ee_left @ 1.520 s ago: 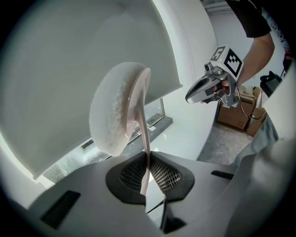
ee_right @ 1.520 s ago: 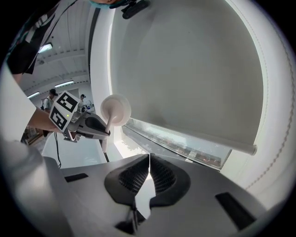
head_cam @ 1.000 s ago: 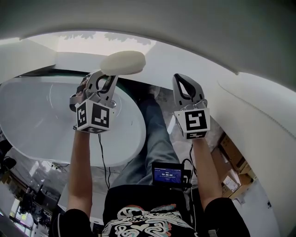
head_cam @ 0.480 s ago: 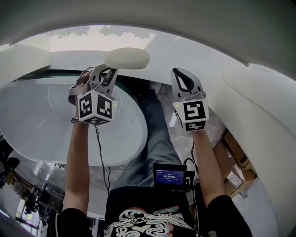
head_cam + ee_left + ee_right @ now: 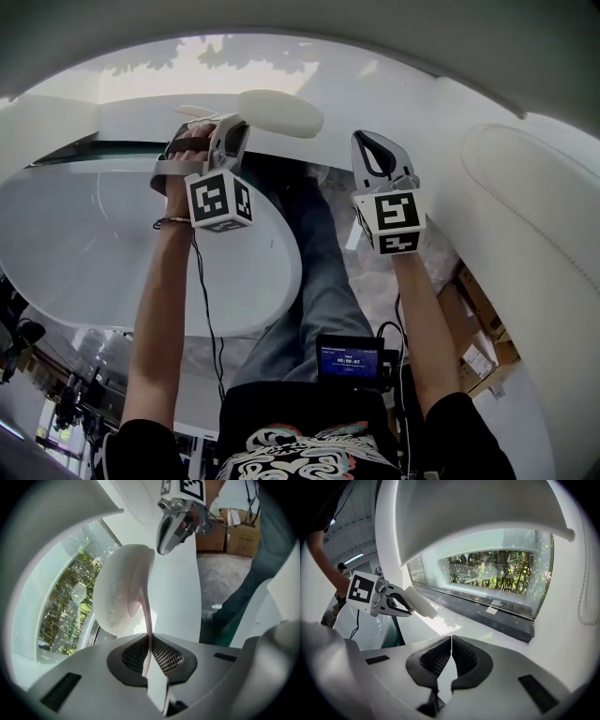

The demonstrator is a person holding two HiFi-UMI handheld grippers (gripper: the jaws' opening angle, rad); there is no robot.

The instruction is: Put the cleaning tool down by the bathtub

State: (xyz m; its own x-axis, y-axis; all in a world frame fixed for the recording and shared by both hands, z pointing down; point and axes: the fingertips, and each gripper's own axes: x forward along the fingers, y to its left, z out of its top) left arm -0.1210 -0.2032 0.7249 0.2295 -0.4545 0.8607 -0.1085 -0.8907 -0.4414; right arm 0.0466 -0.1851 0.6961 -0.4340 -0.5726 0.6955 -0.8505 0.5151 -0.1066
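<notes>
The cleaning tool [image 5: 281, 111] is a cream oval pad with a thin flat grip on its back. My left gripper [image 5: 232, 131] is shut on that grip and holds the pad out past the rim of the white bathtub [image 5: 94, 234]. In the left gripper view the pad [image 5: 119, 590] stands edge-on just beyond the jaws [image 5: 149, 651], its thin grip pinched between the pads. My right gripper [image 5: 375, 161] hangs to the right of it, shut with nothing in it [image 5: 451, 654]. It sees the left gripper [image 5: 396, 603] and the pad [image 5: 421, 603] over a white ledge.
A second white tub shell [image 5: 534, 206] curves along the right. Cardboard boxes [image 5: 478, 319] lie on the floor at lower right. The person's legs [image 5: 314, 272] stand between the tubs, with a small screen [image 5: 349, 358] at the waist. A window [image 5: 497, 573] runs behind the ledge.
The left gripper has rolled and shifted right in the head view, carrying the pad, which now shows more edge-on. Both hands have sunk a little. The jaws have not changed.
</notes>
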